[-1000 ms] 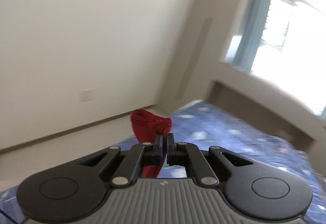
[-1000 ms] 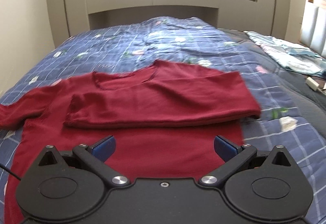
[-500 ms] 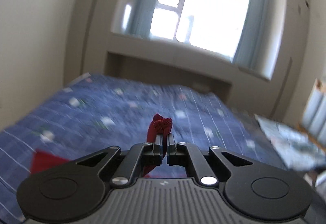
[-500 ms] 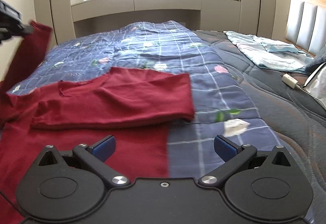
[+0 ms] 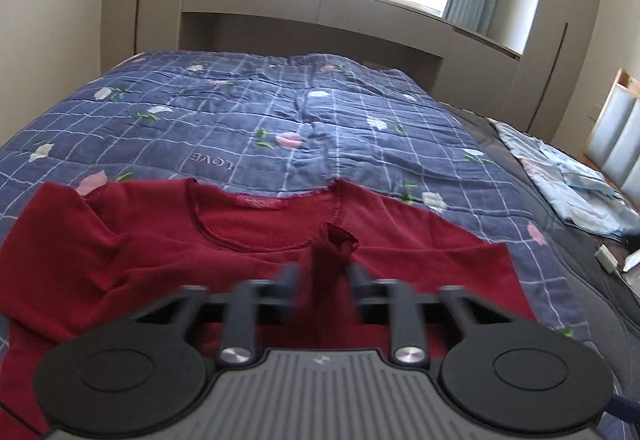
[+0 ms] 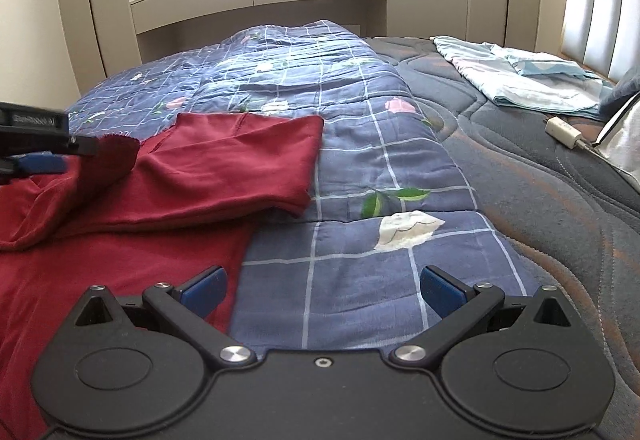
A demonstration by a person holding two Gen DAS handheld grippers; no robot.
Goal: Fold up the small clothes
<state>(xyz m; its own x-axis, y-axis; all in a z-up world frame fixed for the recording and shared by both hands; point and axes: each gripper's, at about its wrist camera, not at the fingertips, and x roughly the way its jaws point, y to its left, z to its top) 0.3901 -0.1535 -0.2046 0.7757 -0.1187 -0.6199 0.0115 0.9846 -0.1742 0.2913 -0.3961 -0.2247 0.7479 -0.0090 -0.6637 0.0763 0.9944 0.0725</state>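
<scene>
Sweater (image 5: 132, 264), dark red, lies spread on a blue checked quilt (image 5: 248, 108) that covers most of a bed, filling the 6 to 9 o'clock part of the left wrist view. Its neckline faces the window. One sleeve (image 6: 240, 160) is already folded across the chest, ending near the garment's edge at 10 o'clock in the right wrist view.

Left gripper (image 5: 322, 276), blurred, hangs over the chest at 6 o'clock. Its jaws have just been opening, and the other sleeve's cuff (image 5: 338, 240) stands between them, seemingly no longer pinched. Right gripper (image 6: 322, 286) hovers over the quilt just beside the sweater's side edge, jaws spread wide, holding nothing.

Judging by this, the step in hand is laying the second sleeve across the body. The next move likely calls for drawing the left gripper clear without dragging the cuff, then taking hold of the hem with both grippers to fold it up toward the neckline.
</scene>
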